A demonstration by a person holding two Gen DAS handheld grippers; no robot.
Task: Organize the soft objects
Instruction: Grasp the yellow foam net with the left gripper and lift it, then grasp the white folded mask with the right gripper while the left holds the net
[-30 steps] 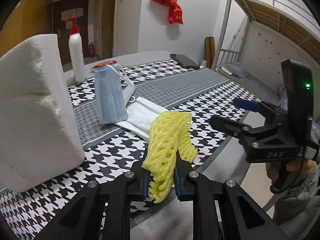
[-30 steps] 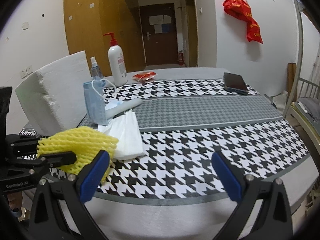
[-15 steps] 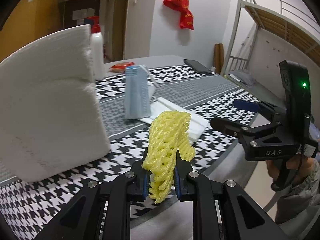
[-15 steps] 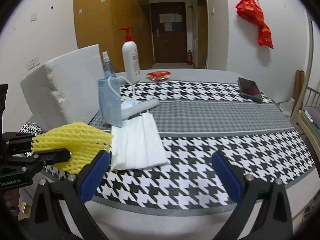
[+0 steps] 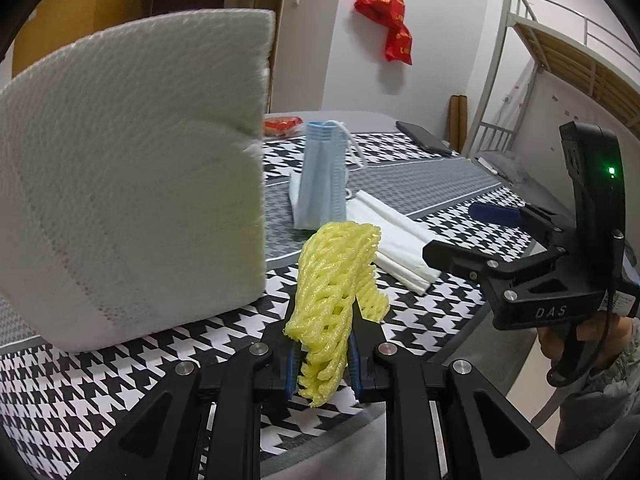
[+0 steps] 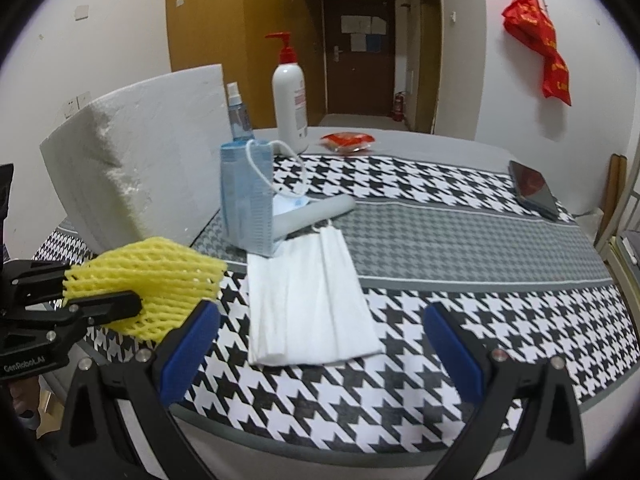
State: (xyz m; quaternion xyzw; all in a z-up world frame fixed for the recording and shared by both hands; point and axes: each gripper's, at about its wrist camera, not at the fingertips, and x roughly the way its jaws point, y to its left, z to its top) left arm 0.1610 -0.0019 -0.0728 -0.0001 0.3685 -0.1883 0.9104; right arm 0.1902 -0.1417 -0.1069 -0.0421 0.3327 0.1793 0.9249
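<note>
Both grippers have slid toward the white foam block [image 5: 132, 184], which now fills more of the left view. Beside it lie folded white tissues [image 6: 308, 292]. The left gripper [image 5: 322, 354] clamps the yellow foam net [image 5: 334, 280], apparently above the table edge; the right gripper [image 6: 320, 344] gapes empty.
</note>
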